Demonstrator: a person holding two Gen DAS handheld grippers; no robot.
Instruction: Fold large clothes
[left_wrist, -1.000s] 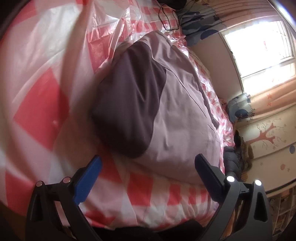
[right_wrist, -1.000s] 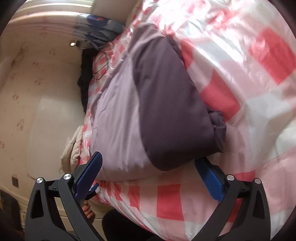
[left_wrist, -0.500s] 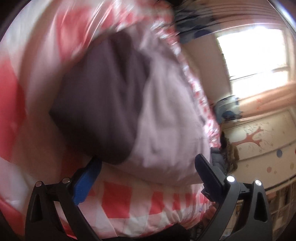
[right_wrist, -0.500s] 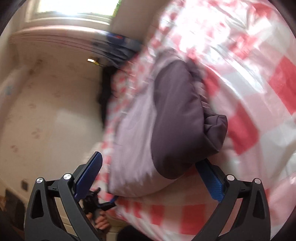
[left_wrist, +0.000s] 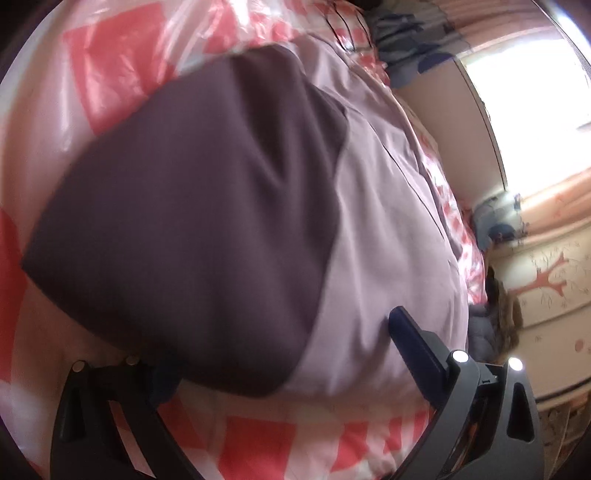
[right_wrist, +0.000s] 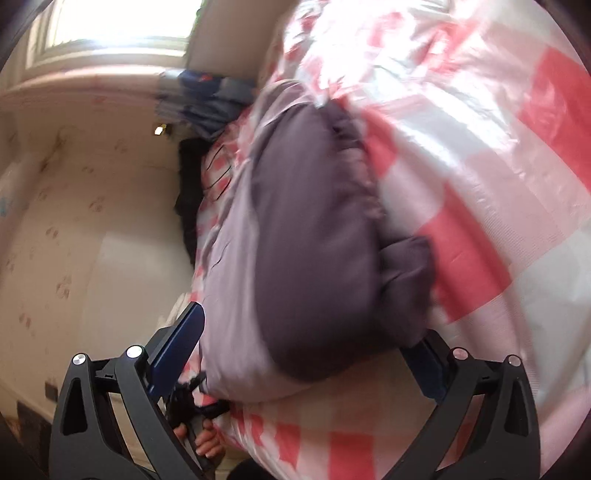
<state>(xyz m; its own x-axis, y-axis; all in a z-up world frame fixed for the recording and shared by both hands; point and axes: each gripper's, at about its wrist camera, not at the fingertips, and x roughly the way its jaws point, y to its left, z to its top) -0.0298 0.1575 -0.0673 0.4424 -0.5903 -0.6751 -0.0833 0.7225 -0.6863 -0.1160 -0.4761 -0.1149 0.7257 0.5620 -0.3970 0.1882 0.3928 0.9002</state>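
Checked sheet under everything, folded garment lying on it, long axis running straight away from both tools, left gripper spread around its near end, right gripper likewise spread.

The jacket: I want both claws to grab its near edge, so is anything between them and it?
Nothing visible. The left claw and right claw, both open, already straddle the near edge of the jacket.
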